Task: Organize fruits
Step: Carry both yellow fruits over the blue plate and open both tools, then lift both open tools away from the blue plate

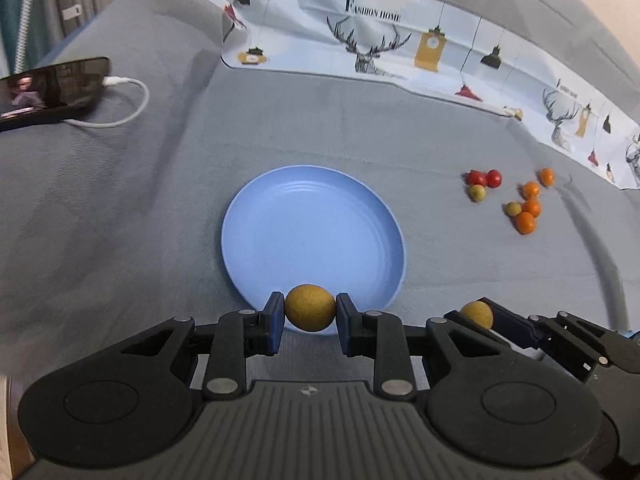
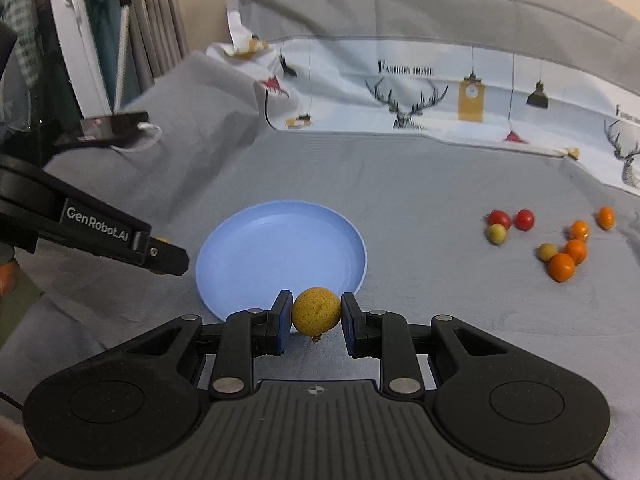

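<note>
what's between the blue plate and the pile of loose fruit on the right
Only bare grey cloth: nothing lies between the blue plate and the loose fruit, as both wrist views show.

Blue plate (image 1: 312, 236), grey cloth (image 1: 120, 208), deer-print sheet (image 1: 400, 48)

phone (image 1: 52, 88): cut by left edge | patterned cloth (image 1: 580, 120): cut by right edge

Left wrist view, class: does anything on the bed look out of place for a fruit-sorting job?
Yes: a black phone on a white charging cable lies on the grey cover, left of the blue plate. It is no fruit. The loose fruits right of the plate are simply unsorted.
</note>
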`<action>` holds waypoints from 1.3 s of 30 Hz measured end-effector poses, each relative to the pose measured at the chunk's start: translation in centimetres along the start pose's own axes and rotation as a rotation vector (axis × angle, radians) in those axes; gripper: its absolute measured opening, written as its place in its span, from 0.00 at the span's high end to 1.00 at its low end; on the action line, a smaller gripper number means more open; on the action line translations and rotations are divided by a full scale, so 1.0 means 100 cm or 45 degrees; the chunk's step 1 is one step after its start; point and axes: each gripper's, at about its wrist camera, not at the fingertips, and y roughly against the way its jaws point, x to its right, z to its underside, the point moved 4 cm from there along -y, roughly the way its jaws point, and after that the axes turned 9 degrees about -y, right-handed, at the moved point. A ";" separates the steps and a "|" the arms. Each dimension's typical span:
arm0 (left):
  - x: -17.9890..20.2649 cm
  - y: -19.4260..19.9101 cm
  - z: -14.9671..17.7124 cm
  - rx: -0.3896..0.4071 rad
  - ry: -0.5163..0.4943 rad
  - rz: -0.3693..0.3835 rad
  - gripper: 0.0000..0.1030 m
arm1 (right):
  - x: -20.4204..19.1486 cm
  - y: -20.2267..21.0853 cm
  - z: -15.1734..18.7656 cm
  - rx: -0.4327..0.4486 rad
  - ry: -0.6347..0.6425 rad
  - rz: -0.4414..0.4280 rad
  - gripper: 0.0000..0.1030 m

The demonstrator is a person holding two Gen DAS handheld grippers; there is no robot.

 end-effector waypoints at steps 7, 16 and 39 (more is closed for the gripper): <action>-0.010 -0.050 -0.017 -0.084 -0.008 -0.010 0.71 | -0.002 -0.056 -0.007 -0.090 0.011 -0.005 0.74; -0.015 -0.101 -0.027 -0.172 -0.048 -0.059 0.71 | -0.006 -0.113 -0.008 -0.223 0.071 -0.023 0.73; -0.014 0.042 0.038 0.033 -0.001 -0.271 0.00 | -0.013 0.038 0.004 0.005 0.099 -0.009 0.03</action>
